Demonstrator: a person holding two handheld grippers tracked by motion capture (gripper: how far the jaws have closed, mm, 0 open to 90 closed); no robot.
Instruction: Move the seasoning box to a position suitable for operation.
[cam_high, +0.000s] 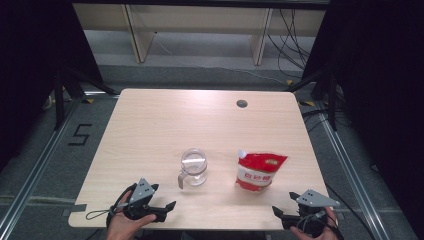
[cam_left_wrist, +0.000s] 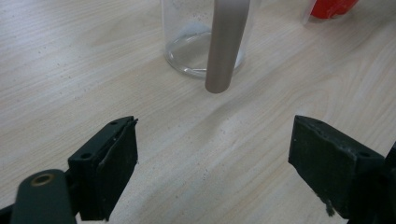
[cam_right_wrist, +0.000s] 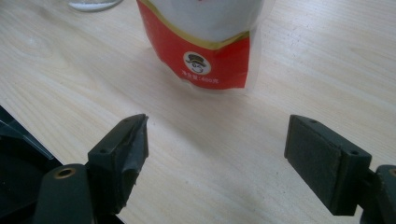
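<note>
Both grippers, L (cam_high: 167, 207) & R (cam_high: 278, 213), released; glass jug (cam_high: 193, 167), red pouch (cam_high: 259, 171) ahead

A clear glass jug (cam_high: 194, 165) with a grey handle (cam_left_wrist: 226, 44) stood by a red-and-white plastic pouch (cam_high: 259, 171) with a gold band and a round white emblem (cam_right_wrist: 196, 63), on the pale wood-grain table (cam_high: 150, 130). The black grippers carried grey plates.

Wooden table (cam_high: 150, 130): glass jug (cam_high: 193, 167), red pouch (cam_high: 259, 171)
</note>
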